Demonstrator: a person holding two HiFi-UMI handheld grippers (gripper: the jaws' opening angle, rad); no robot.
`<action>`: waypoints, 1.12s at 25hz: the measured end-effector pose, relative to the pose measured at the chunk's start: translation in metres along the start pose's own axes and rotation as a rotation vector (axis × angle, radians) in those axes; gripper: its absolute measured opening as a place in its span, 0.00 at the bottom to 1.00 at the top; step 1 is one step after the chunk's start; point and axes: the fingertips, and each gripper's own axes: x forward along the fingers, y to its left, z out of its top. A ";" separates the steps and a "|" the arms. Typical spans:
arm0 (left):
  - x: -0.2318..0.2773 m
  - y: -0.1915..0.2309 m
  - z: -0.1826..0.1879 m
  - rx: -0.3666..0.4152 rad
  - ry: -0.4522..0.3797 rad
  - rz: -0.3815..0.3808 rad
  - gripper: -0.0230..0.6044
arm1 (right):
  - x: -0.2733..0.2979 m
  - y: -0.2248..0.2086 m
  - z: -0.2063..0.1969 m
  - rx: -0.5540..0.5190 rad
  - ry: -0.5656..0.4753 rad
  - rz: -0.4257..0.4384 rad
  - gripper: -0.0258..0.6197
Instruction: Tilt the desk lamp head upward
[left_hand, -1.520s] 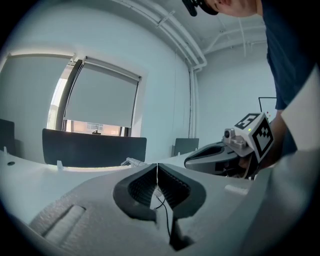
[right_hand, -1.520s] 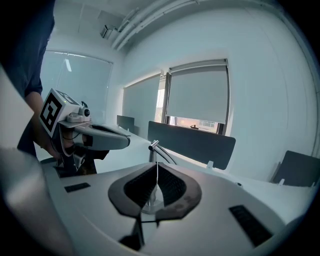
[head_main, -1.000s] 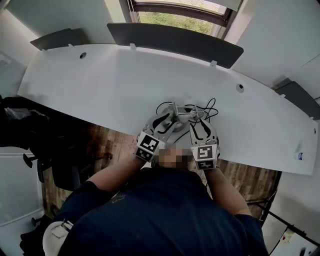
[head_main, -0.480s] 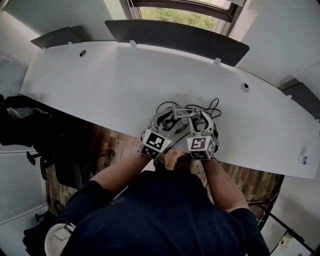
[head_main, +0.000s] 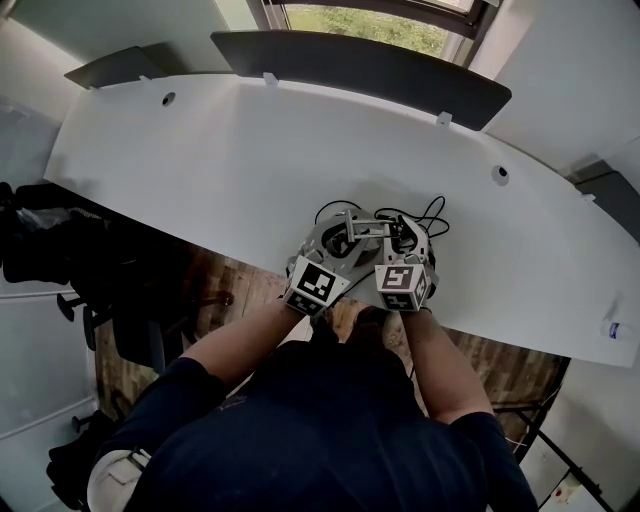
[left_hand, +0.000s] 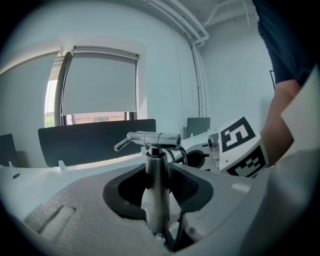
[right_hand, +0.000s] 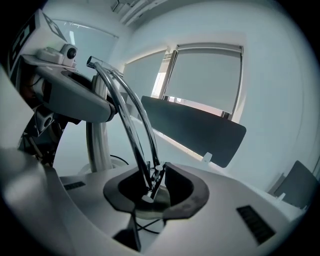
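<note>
A chrome desk lamp (head_main: 362, 230) stands near the front edge of the white desk (head_main: 250, 160). In the left gripper view its upright post (left_hand: 156, 185) rises between the pads of my left gripper (left_hand: 157, 195), with the cross bar (left_hand: 152, 138) on top. The jaws are closing and the pads sit against the post. Two thin curved chrome rods (right_hand: 132, 125) run down between the jaws of my right gripper (right_hand: 152, 192). Those jaws are closing too, with a small gap still beside the rods. In the head view, left gripper (head_main: 340, 242) and right gripper (head_main: 404, 240) flank the lamp.
Black cables (head_main: 428, 214) loop behind the lamp base. A dark divider panel (head_main: 360, 65) runs along the desk's far edge under a window. A small labelled item (head_main: 612, 328) lies at the desk's right end. Wooden floor and dark chairs (head_main: 120, 300) are at the left.
Both grippers have drawn in toward the lamp and closer to each other. The right one has moved up and to the left.
</note>
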 end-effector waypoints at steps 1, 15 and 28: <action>0.000 0.000 0.000 0.003 -0.003 -0.006 0.24 | 0.000 0.000 0.000 0.004 -0.003 0.003 0.19; -0.003 0.003 -0.001 0.004 -0.038 -0.008 0.24 | -0.021 -0.041 0.024 -0.289 0.068 -0.100 0.18; -0.001 -0.002 -0.005 -0.059 -0.030 -0.036 0.24 | -0.066 -0.075 0.100 -0.805 0.097 -0.305 0.19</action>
